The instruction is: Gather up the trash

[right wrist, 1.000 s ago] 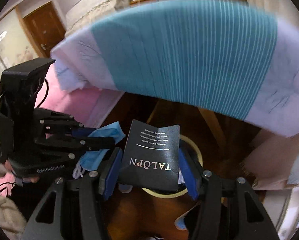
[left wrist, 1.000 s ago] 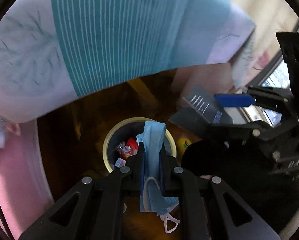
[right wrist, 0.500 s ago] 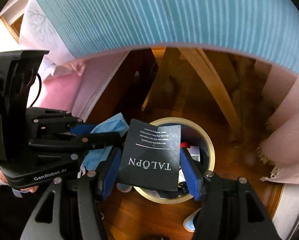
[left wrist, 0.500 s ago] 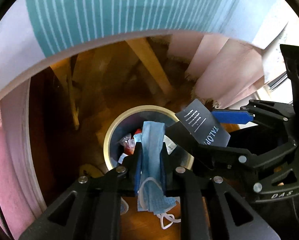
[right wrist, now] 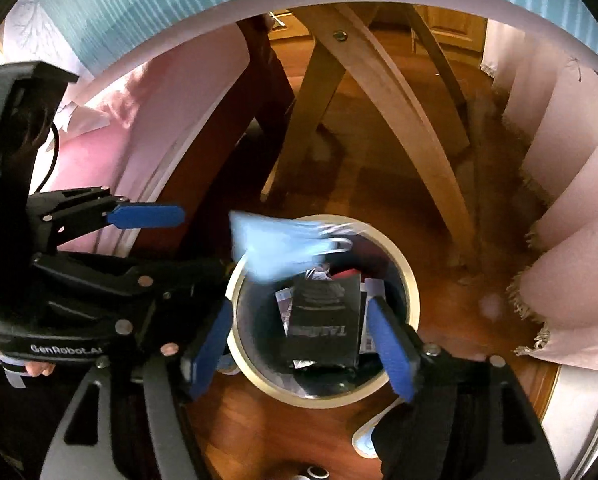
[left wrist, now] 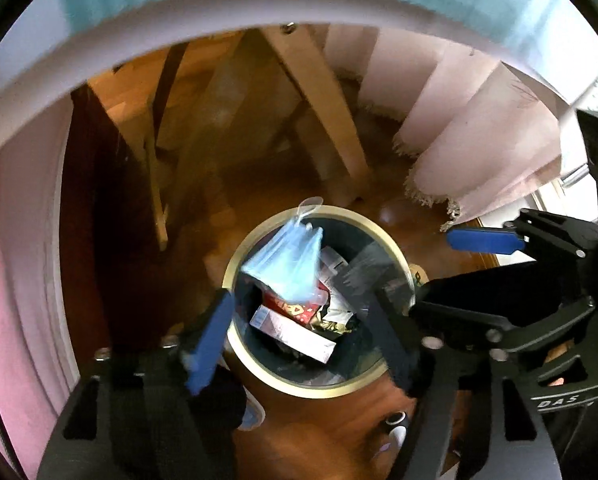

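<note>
Both hand-held grippers have sunk toward the round, cream-rimmed waste bin point(left wrist: 299, 390) on the wooden floor, and their jaws have just been opening.

Left hand-held gripper point(left wrist: 299, 328): jaws apart, nothing between the blue pads. Pale blue pleated face mask point(left wrist: 289, 264), released since the earlier frames, blurred in mid-fall over the far-left rim of the bin, ahead of the fingertips, one ear loop trailing outside the rim.

Right hand-held gripper point(right wrist: 301, 336): jaws apart, pads clear of the load. Black printed cardboard sleeve point(right wrist: 325, 326) lies between the fingers but lower, inside the bin on other rubbish.

Handling note: judged a drop step. Hold both openings directly above the bin mouth, jaws wide, until each item has settled. The mask sits close to the edge and could drape over it; check before lifting away.
</note>
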Available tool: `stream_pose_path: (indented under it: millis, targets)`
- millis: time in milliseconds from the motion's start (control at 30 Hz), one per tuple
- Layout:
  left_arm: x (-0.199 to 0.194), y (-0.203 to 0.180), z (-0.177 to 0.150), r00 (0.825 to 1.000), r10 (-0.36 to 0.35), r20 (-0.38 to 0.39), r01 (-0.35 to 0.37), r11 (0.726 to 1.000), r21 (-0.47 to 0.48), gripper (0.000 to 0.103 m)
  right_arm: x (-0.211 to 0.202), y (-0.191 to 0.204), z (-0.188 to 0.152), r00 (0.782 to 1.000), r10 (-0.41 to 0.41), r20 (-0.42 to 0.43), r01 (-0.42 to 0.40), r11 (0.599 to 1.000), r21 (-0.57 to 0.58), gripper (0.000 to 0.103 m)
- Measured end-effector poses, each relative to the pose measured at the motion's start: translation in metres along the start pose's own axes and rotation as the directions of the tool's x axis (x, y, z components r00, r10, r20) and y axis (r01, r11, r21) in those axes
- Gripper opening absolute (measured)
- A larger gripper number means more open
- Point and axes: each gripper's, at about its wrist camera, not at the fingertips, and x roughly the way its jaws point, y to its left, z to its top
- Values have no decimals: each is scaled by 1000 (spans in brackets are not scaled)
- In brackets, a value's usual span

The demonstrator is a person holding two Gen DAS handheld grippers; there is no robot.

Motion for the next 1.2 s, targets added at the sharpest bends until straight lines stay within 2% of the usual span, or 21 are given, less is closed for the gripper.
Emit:
stream_pose_path:
  millis: [67, 533, 733, 1000, 1200]
  targets:
    - [2, 6, 0, 1000, -4, 0, 4, 1000, -16, 78, -1, -2, -1, 1000, 1, 11, -1, 1000, 0, 73]
    - [-4, -2, -3, 999, 22, 39, -23, 1000, 14, 84, -8, -8, -2, 999, -7, 42, 8, 1000, -3, 73]
    - [-16, -1, -4, 997, 30, 69, -31, 999, 22, 92, -19, -6, -4, 998, -24, 63, 25, 1000, -13, 73]
    - [-46, -8, -8, 994, 40, 102, -45, 998, 49, 93, -50, 10, -9, 994, -29, 110, 35, 998, -45, 73]
    - [-94, -18, -15, 988, 52, 145, -62, 996, 67, 93, -94, 27, -15, 986, -17, 165, 29, 997, -75, 73]
